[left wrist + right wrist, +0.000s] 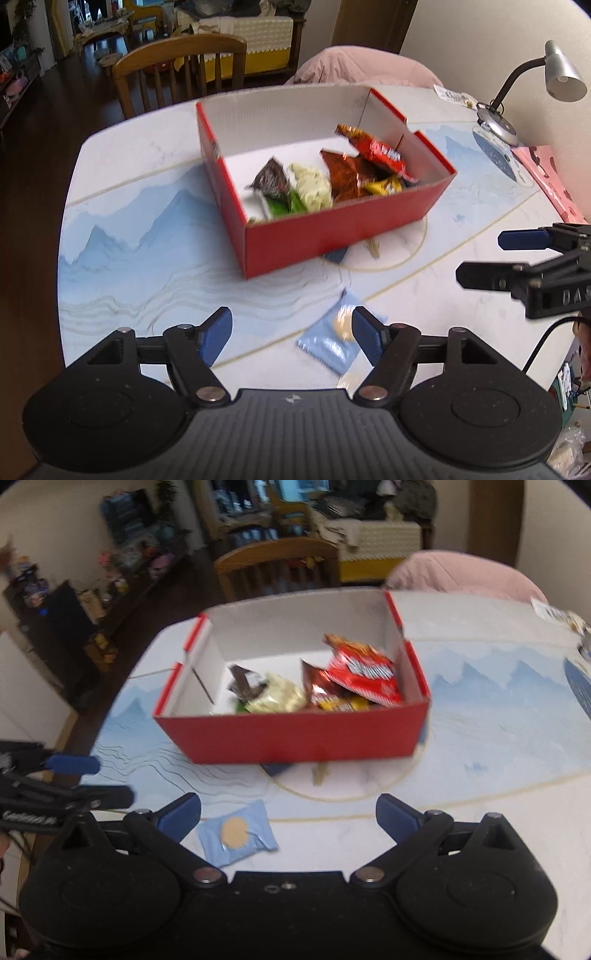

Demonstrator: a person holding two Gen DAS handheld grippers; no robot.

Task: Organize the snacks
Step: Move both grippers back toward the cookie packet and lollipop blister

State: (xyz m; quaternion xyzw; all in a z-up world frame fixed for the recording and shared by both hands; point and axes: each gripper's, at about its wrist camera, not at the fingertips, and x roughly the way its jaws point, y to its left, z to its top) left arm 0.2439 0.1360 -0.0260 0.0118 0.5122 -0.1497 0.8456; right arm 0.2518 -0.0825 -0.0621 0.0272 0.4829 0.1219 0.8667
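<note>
Both tools (291,334) (288,818) apart, empty; blue packet (330,341) flat, long axis diagonal.

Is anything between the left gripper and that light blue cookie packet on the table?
Nothing visible. The light blue cookie packet lies alone on the table, right ahead of the left gripper, whose jaws stand open and empty. The red box sits beyond it, and the right gripper stays off to the side.

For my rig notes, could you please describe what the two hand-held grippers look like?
Both the left hand-held gripper and the right hand-held gripper are matte black, with round hubs, silver pivot pins and blue finger pads. The right one carries embossed lettering and trails a black cable.
</note>
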